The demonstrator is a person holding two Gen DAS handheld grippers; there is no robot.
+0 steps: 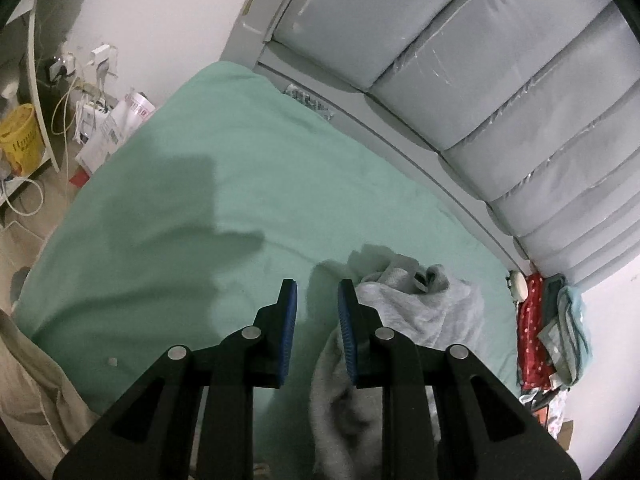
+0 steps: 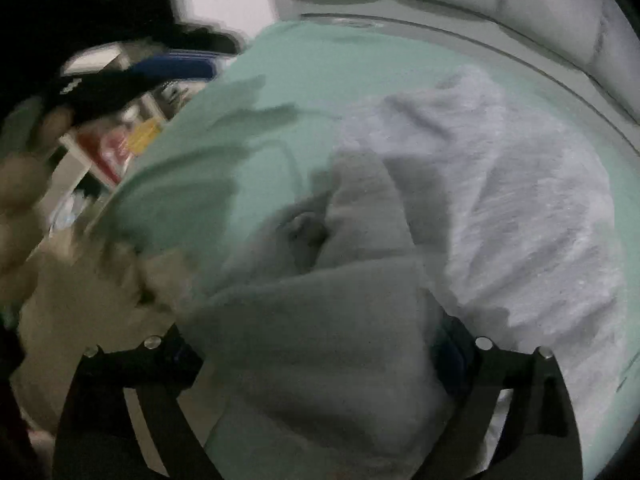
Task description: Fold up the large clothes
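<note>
1. Grey garment (image 1: 420, 308) crumpled in a heap on the bed's green sheet (image 1: 240, 160), toward the side near the padded headboard (image 1: 500, 80); one fold trailing down toward the lower edge of the left wrist view.
2. Left gripper (image 1: 317, 292) angled down over the sheet, blue pads (image 1: 289, 320) a narrow way apart and pinching nothing; green sheet visible through the gap, grey fabric just beside and under the right-hand finger.
3. Right gripper (image 2: 316, 344) spread wide, a thick bulge of the grey garment lying between the two fingers; view blurred, so cannot tell whether the pads touch the cloth.
4. In the right wrist view, paler, rumpled part of the garment stretched out toward the headboard, darker fold nearest the camera.
5. Beige fabric (image 1: 32, 380) at the lower left edge of the bed.
6. On the floor beside the bed, well apart from the garment: yellow tub (image 1: 20, 140), tangled cables (image 1: 80, 92) and loose papers (image 1: 116, 128).
7. Red dotted cloth (image 1: 530, 340) wedged with other folded textiles at the far side of the mattress, by the end of the headboard.
</note>
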